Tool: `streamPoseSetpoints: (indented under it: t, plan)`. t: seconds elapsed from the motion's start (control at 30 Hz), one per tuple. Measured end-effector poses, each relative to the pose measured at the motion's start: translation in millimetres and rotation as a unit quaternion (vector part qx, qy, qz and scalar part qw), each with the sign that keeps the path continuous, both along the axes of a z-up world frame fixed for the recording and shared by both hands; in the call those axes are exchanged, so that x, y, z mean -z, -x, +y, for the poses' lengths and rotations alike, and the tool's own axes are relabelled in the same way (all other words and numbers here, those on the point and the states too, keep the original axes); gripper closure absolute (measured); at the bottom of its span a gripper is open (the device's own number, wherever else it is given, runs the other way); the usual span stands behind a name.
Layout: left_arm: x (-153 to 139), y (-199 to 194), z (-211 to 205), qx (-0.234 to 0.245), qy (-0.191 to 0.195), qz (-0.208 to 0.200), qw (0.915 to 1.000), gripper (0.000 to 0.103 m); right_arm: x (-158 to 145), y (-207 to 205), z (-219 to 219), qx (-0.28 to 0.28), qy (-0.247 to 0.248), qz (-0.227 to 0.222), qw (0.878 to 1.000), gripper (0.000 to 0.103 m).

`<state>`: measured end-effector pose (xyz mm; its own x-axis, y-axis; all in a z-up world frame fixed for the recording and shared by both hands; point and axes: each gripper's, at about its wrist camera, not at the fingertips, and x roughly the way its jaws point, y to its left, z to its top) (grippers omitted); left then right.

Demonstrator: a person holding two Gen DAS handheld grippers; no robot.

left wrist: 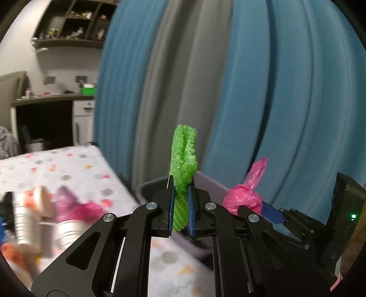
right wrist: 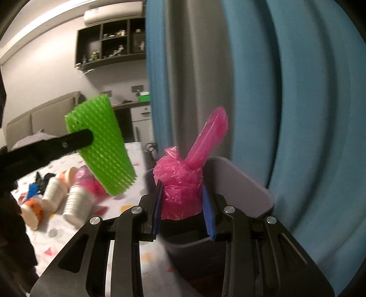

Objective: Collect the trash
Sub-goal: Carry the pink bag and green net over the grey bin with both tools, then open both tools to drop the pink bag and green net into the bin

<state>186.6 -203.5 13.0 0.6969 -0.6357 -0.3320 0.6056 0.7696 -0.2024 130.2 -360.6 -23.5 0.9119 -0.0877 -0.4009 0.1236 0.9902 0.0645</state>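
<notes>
Trash: left tongs (left wrist: 180,205) clamp one green foam net (left wrist: 184,160); right tongs (right wrist: 183,205) clamp one pink bag (right wrist: 180,189).

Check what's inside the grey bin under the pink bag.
The grey bin interior looks dark; no contents are visible. The pink bag, held by the right gripper, covers much of the opening.

**Bedroom backdrop: curtains, shelves, bed**

Blue and grey curtains (right wrist: 263,91) fill the right side. On the pale wall hang dark cubby shelves (right wrist: 112,43) with small figures, under a white air conditioner (right wrist: 114,11). Below stand a desk (left wrist: 52,98), a padded headboard (right wrist: 43,118) and a confetti-patterned bedsheet (left wrist: 57,166)
</notes>
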Motion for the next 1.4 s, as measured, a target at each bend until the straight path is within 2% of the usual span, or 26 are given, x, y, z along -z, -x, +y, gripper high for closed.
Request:
streamPoseSetpoints:
  t: [0.3, 0.43, 0.9, 1.03, 1.1, 1.17, 1.27, 1.4]
  plan:
    - [31.4, -51.3, -56.9, 0.027, -0.023, 0.029, 0.9989, 0.093, 16.2, -24.9, -23.8, 0.019, 0.001, 0.017, 1.000, 0.071]
    - [42.1, -66.8, -63.9, 0.034, -0.021, 0.048, 0.9980, 0.093, 21.6, -30.7, -24.9, 0.018, 0.003, 0.023, 1.000, 0.071]
    - [62.8, -81.2, -71.9, 0.043, -0.019, 0.085, 0.9953, 0.093, 29.3, -50.9, -28.7, 0.014, -0.001, 0.045, 0.999, 0.070]
    - [66.2, -84.8, -71.5, 0.043, -0.024, 0.095, 0.9942, 0.090, 30.1, -54.5, -27.7, 0.013, 0.002, 0.048, 0.999, 0.070]
    - [65.8, -84.3, -69.0, 0.037, -0.030, 0.093, 0.9945, 0.082, 31.5, -52.5, -27.3, 0.012, 0.003, 0.049, 0.999, 0.070]
    - [64.4, -81.5, -61.2, 0.021, -0.028, 0.091, 0.9952, 0.052, 32.2, -53.5, -28.0, 0.011, 0.004, 0.051, 0.999, 0.070]
    - [59.7, -80.0, -42.1, -0.007, -0.010, 0.086, 0.9962, 0.034, 33.2, -56.0, -27.4, 0.010, 0.004, 0.054, 0.998, 0.069]
    - [49.6, -70.2, -15.5, -0.044, 0.002, 0.077, 0.9961, 0.019, 33.6, -59.9, -25.0, 0.008, 0.002, 0.056, 0.998, 0.068]
